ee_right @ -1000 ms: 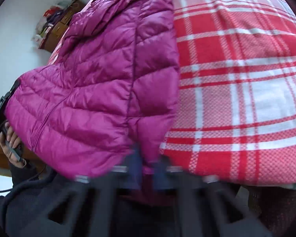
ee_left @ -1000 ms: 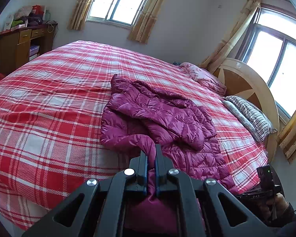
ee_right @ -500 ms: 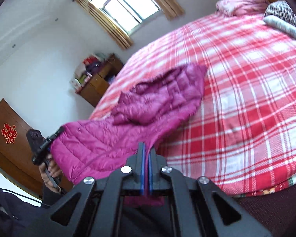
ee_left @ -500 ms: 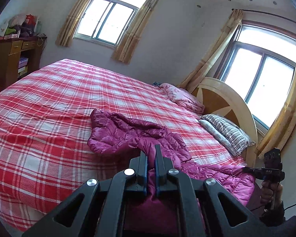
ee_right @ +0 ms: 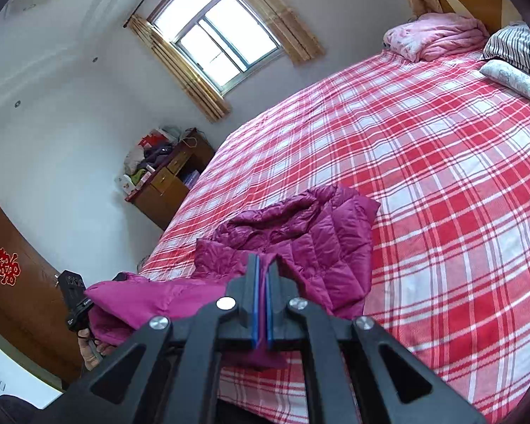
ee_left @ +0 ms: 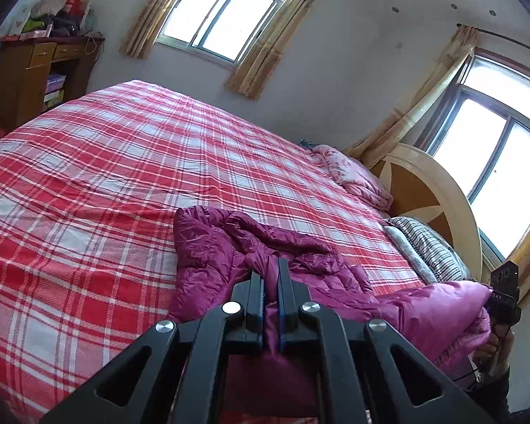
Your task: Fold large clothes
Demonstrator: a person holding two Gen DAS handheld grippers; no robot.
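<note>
Pinching magenta puffer jacket (ee_left: pixel 300 243) hem: left gripper (ee_left: pixel 271 282) | right gripper (ee_right: pixel 263 275) | both level off bed (ee_right: pixel 441 176) edge

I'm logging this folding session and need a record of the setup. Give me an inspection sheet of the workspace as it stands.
Surface: bed under a red plaid cover, smooth.
Job's things: purple padded jacket, crumpled, partly on the bed, near edge lifted.
Clutter: pink blanket and striped pillow by the headboard.
Grippers: left gripper and right gripper each shut on jacket fabric.
Cables: nothing seen.
Surroundings: two curtained windows, wooden cabinet piled with items, door bearing a red decoration.
</note>
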